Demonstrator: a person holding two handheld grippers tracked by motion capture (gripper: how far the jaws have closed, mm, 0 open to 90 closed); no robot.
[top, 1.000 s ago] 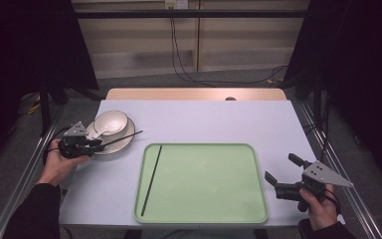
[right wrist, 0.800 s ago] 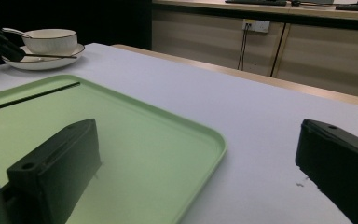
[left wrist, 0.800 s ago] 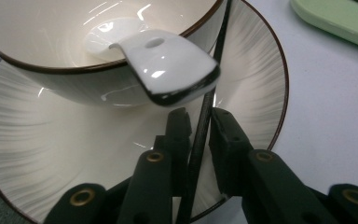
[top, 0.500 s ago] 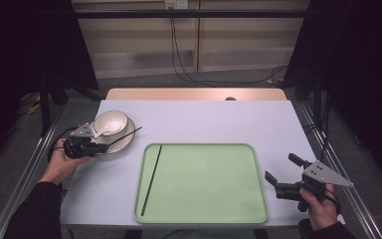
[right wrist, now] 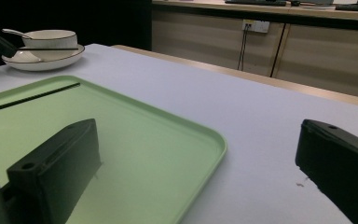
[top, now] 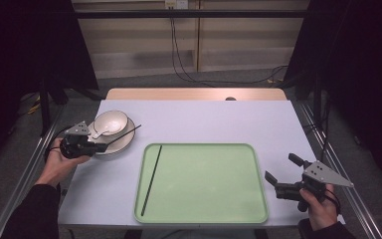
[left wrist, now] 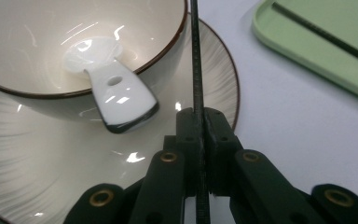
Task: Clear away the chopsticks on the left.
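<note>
We've got left gripper (left wrist: 199,140) clamped on chopstick (top: 124,133), held over plate (top: 125,144) beside bowl (top: 112,121), spoon (left wrist: 109,79) inside. One chopstick (top: 151,178) flat on tray (top: 209,209), so we judge half done. Second one needs setting beside it. Right gripper (top: 291,174) idle, jaws apart, near tray's right edge.
</note>
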